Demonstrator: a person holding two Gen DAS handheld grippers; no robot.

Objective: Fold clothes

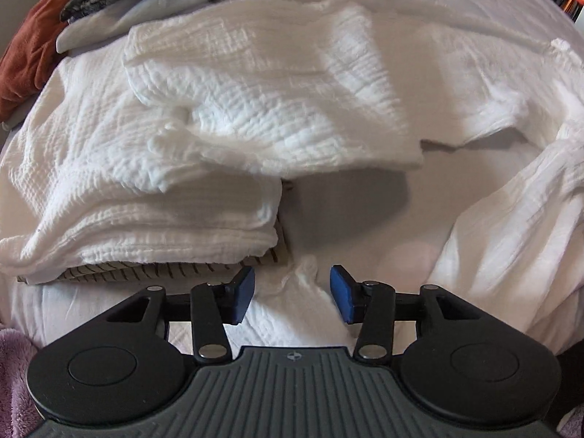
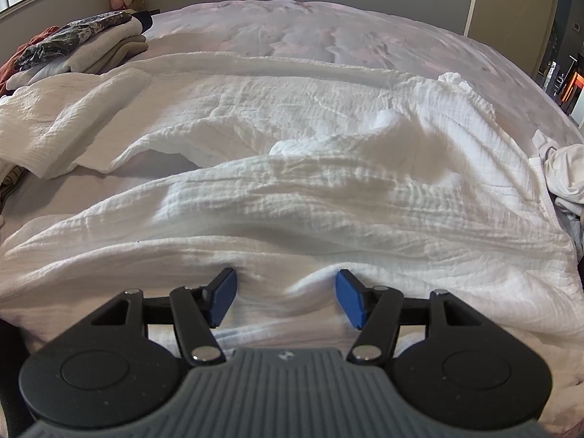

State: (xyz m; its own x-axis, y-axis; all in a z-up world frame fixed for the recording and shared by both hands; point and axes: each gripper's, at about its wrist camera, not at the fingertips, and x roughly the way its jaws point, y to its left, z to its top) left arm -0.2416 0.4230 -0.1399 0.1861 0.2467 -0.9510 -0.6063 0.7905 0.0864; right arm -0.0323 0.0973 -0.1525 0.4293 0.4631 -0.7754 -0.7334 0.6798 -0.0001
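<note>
A large white crinkled garment (image 2: 292, 189) lies spread across the bed. In the left wrist view part of it is folded over (image 1: 255, 84) and rests on a striped folded piece (image 1: 153, 268). My left gripper (image 1: 292, 294) points down at a loose white corner (image 1: 304, 273). Its blue pads (image 1: 242, 294) stand apart, with the corner between them and untouched. My right gripper (image 2: 286, 297) hovers at the garment's near edge. The right gripper's pads (image 2: 350, 297) are wide apart, their tips against rumpled cloth, and nothing is pinched.
A stack of folded clothes (image 2: 95, 45) with a rust-coloured piece (image 1: 29, 54) sits at the far left of the bed. More white laundry (image 2: 565, 171) lies at the right edge. A purple fleece (image 1: 14, 372) shows at lower left. The bedsheet (image 2: 328, 33) stretches behind.
</note>
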